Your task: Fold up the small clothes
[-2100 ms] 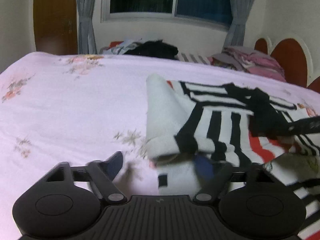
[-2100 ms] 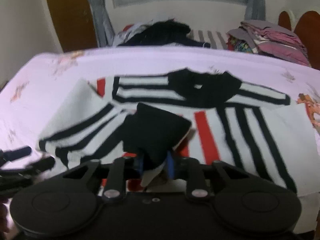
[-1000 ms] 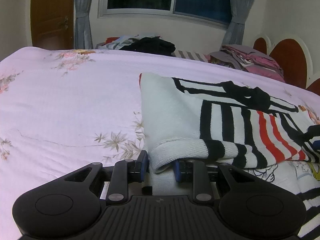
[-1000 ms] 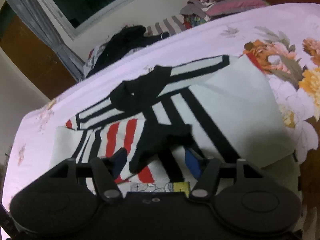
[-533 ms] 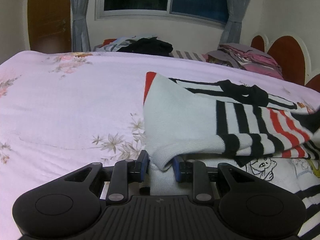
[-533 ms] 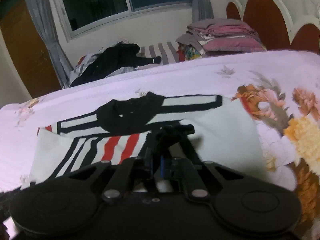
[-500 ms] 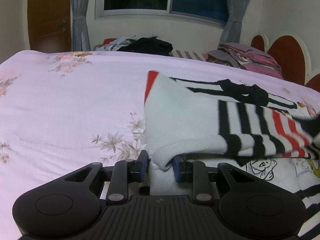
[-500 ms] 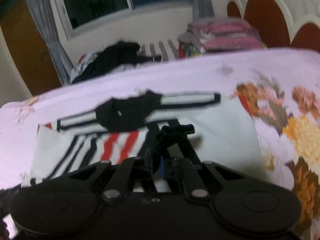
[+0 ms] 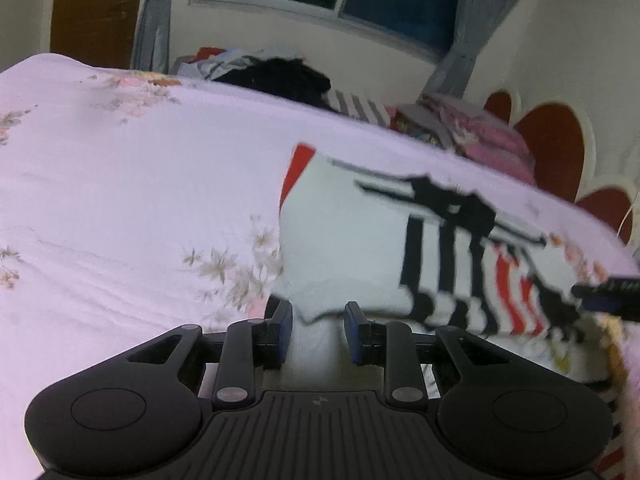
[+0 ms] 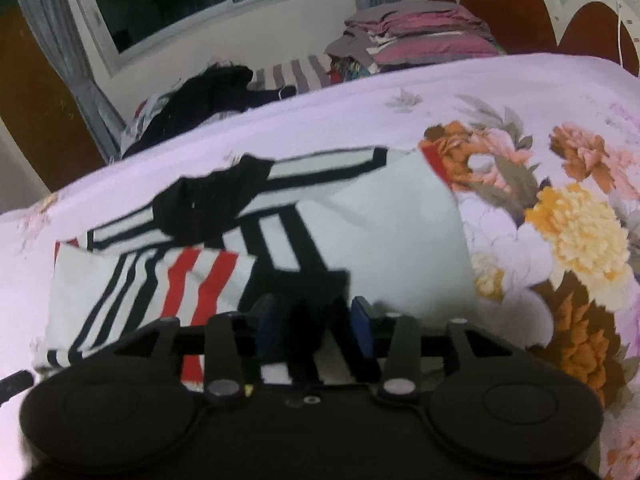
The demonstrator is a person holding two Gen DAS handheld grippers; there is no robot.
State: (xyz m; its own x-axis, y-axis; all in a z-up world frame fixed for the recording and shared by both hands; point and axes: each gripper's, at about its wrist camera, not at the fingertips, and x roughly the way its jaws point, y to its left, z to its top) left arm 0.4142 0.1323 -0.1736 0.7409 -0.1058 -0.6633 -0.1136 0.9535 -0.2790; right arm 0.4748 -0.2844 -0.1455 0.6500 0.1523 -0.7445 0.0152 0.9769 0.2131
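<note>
Left wrist view, nearest first: the left gripper [image 9: 318, 330] now has its blue pads standing apart, with the white hem of the striped sweater [image 9: 352, 248] lying loose between them, where half a second ago they were pinched on that same edge. Right wrist view shows the same change: the right gripper [image 10: 314, 322], which was closed tight on the black cuff a moment back, has its pads spread, and dark fabric lies between them without being clamped. Both ends of the garment have been let go at once, so I judge that this fold has been laid down and the next grip has to be chosen afresh. The sweater [image 10: 280, 240] lies on the bed [image 9: 120, 200], sleeves already turned in over the striped body, the black collar on the far side. Its left edge runs straight and white, with a red strip showing at the far corner; its right edge ends against the large flower print of the bedsheet [image 10: 560, 220]. To the left of the garment the pink sheet is bare and wide, good room to swing a gripper; to the right there is room too, though less. Farther off, a dark heap of clothes [image 10: 208, 96] and a folded stack [image 10: 420, 36] lie beyond the bed's far edge, well apart from the work.
</note>
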